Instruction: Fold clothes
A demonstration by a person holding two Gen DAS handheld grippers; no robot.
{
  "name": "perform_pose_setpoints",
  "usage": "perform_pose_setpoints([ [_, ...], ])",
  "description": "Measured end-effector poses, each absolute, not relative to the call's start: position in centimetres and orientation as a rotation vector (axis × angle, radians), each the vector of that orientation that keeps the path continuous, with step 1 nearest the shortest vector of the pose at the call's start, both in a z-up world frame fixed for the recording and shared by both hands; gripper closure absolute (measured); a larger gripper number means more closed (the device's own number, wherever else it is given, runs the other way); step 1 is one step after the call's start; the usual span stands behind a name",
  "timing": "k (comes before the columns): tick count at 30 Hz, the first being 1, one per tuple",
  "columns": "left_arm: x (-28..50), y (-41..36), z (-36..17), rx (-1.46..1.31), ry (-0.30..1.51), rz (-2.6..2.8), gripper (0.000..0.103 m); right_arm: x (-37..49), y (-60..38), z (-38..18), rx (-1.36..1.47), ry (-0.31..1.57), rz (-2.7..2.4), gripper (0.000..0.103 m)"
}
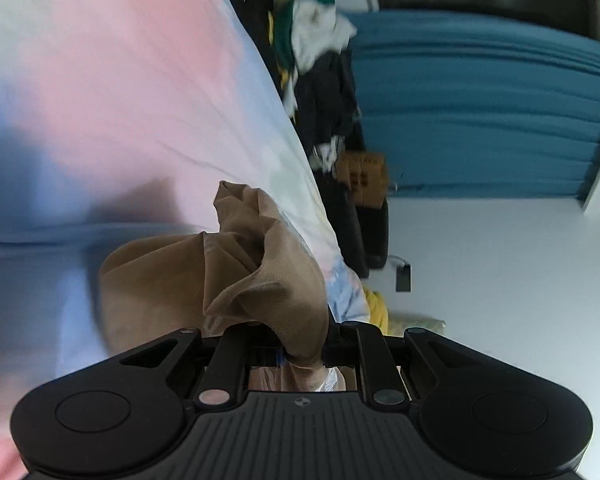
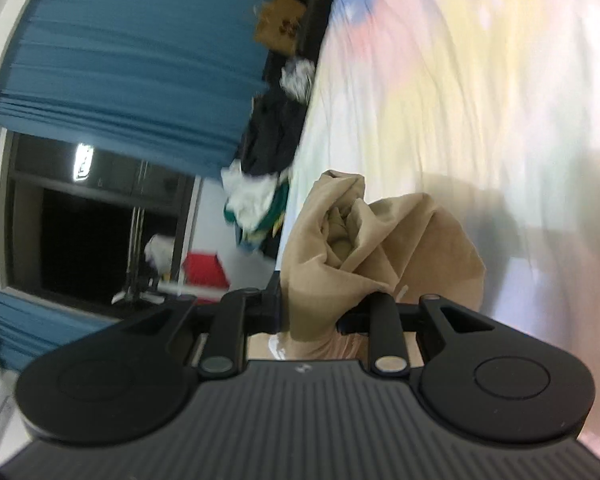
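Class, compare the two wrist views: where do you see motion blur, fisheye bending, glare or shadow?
Left wrist view: the tan garment is fairly sharp, the clothes pile smeared, and a dark shadow lies on the pastel sheet. Right wrist view: the sheet streaks with blur, the blue curtain bows at the rim, and a lamp glares in the dark window.

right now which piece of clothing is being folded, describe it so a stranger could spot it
Start at the big pastel bedsheet, pink, blue and pale yellow. In front of it a bunched tan garment hangs gathered, pinched in the left tool and the right tool. It is the only plain beige, thin fabric; the clothes pile at the sheet's edge is dark, white and green.
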State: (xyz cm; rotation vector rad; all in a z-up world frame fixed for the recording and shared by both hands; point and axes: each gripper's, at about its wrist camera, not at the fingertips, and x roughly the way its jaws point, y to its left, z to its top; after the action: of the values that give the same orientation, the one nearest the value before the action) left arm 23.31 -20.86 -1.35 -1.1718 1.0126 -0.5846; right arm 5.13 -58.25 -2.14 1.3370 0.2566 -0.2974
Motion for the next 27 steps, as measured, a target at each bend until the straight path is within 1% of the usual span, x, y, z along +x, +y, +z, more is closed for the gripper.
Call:
perform_pose_setpoints([
  [4,25.9,-26.3,-1.5,-1.082,0.945,-0.701,0.087,6.7,-62.6,-2.3,1.269,0.177,-0.309,0.076],
  [6,25.9,-27.8,-2.8,-1.020,0.931,-0.737,0.087,7.1,-63.9,-3.9,1.260,0.161,-0.313,0.076],
  [8,25.8,-28.4,-4.9,-0.957,0.955,-0.743,0.087,6.2,-65.0,-6.4,1.261,0.181,-0.326,0.076],
  [13,23.4,-26.0,-10.5,-0.850,1.043,-0.711,0.087,4.3,-63.6,-13.3,1.296,0.351,-0.366,0.076],
  [17,21.5,-23.1,-14.0,-0.800,1.097,-0.687,0.086,1.2,-61.0,-17.1,1.320,0.423,-0.369,0.076],
  [19,20.5,-22.3,-14.9,-0.773,1.098,-0.679,0.084,-0.1,-60.1,-18.3,1.328,0.429,-0.378,0.073],
  [21,20.5,-22.2,-14.9,-0.723,1.067,-0.674,0.079,-0.5,-59.7,-18.7,1.328,0.434,-0.391,0.068],
  [23,20.3,-22.6,-13.6,-0.641,1.032,-0.653,0.076,-0.9,-59.3,-18.3,1.309,0.446,-0.409,0.063],
  [25,19.2,-23.0,-11.5,-0.555,1.006,-0.638,0.073,-1.5,-58.9,-17.1,1.265,0.471,-0.437,0.062],
  [27,18.0,-22.8,-9.2,-0.498,0.982,-0.645,0.059,-2.3,-57.6,-15.3,1.217,0.492,-0.457,0.062],
])
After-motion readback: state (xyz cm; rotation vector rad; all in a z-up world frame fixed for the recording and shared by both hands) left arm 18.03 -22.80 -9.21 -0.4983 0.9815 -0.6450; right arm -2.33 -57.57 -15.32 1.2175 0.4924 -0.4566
